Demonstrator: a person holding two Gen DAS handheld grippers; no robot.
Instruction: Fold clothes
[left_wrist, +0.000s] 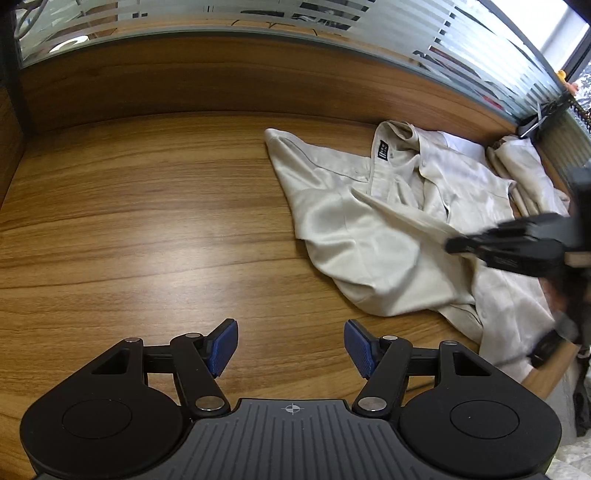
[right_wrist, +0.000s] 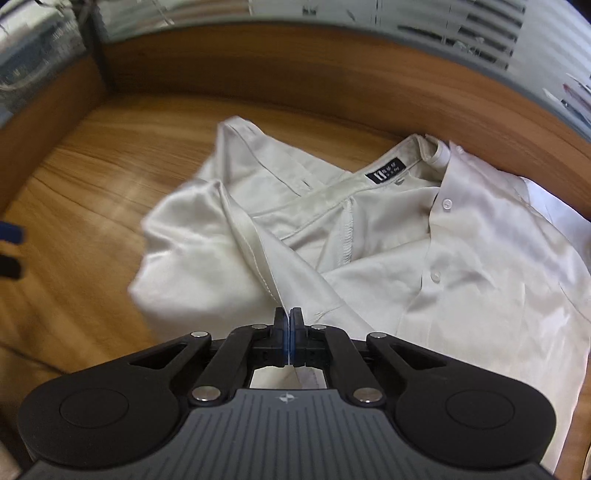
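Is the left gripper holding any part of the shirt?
No. The left gripper hangs open over bare wooden table, its blue fingers clear of the cream shirt.

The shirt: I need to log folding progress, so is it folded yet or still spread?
Not folded: the cream button shirt lies rumpled on the wooden table, collar open, while the right gripper pinches one fabric edge.
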